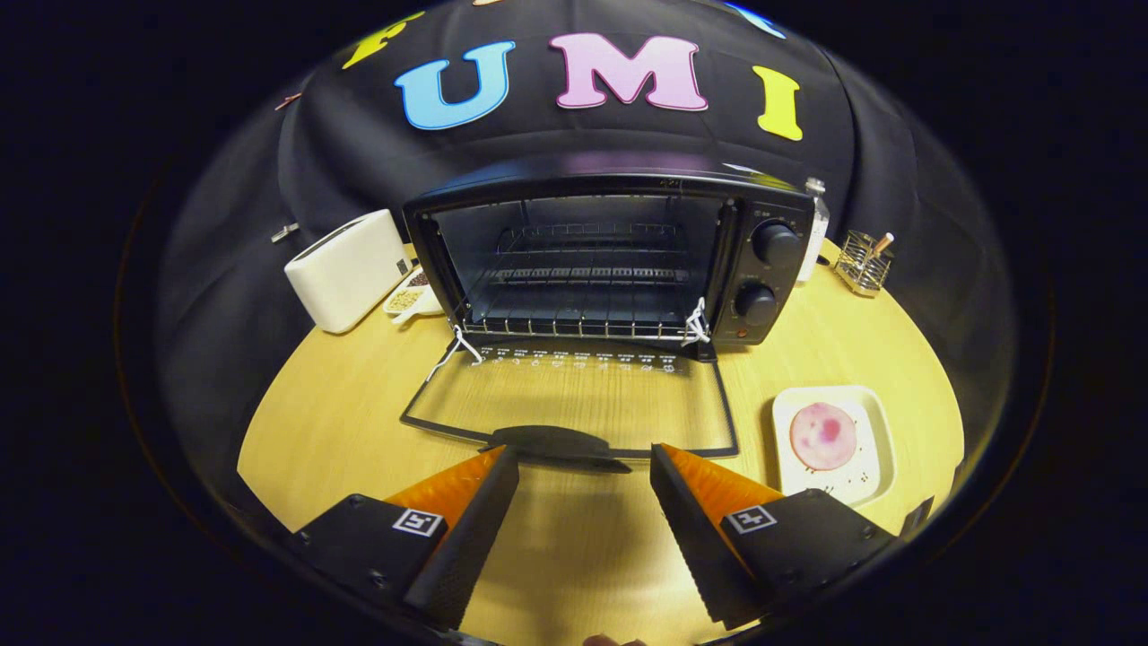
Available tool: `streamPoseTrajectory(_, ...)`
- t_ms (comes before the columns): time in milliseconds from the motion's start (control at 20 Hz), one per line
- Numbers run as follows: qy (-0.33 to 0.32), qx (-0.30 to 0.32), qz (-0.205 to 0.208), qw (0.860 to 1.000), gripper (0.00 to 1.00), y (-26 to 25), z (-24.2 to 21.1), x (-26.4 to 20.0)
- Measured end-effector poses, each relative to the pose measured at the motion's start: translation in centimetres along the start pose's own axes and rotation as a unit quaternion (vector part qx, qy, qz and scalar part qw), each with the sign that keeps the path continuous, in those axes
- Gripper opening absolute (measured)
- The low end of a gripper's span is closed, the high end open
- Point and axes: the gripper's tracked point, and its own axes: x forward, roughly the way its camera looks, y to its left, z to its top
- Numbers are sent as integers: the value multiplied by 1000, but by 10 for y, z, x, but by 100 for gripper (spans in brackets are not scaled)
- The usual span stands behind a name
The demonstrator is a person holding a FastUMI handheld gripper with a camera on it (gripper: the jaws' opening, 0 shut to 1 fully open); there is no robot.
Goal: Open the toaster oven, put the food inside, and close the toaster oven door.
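The toaster oven [610, 256] stands beyond your jaws, straight ahead at the far side of the table [574, 547], and its first step reads as done: the glass door [574, 399] is folded flat down onto the table, with its dark handle [556, 444] lying just ahead of your fingertips. The cavity is open and the wire rack [583, 318] inside looks bare, so nothing has gone in yet.

Your gripper [583, 471] is holding nothing. The jaws are spread wide, with bare table showing between them, and neither touches the handle.

The food, a round pink slice [822, 436], sits on a pale square plate [874, 431] ahead of your jaws and off to their right, beside the door's right edge. By my reading, what is left for you is most of the job: pick up the slice, carry it onto the rack, then lift the door back up until it closes.

The table is a light wooden top, smooth and fairly bright under the booth light. Beyond your jaws to the left of the oven stands a white toaster [348, 267], with a small dish [411, 299] of something grainy between it and the oven. To the oven's right are a clear bottle [814, 229] tucked against its side and a wire holder [863, 262] further out. Black cloth closes off the booth behind everything.
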Motion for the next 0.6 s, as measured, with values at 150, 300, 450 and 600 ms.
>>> streamPoseTrajectory(150,-7,-16,16,1000,98,-32,11,-28)
streamPoseTrajectory(300,-21,-23,19,999,98,-79,31,-53)
streamPoseTrajectory(450,-24,-33,19,999,98,-127,47,-70)
streamPoseTrajectory(600,-12,-19,17,1000,98,-170,47,-81)
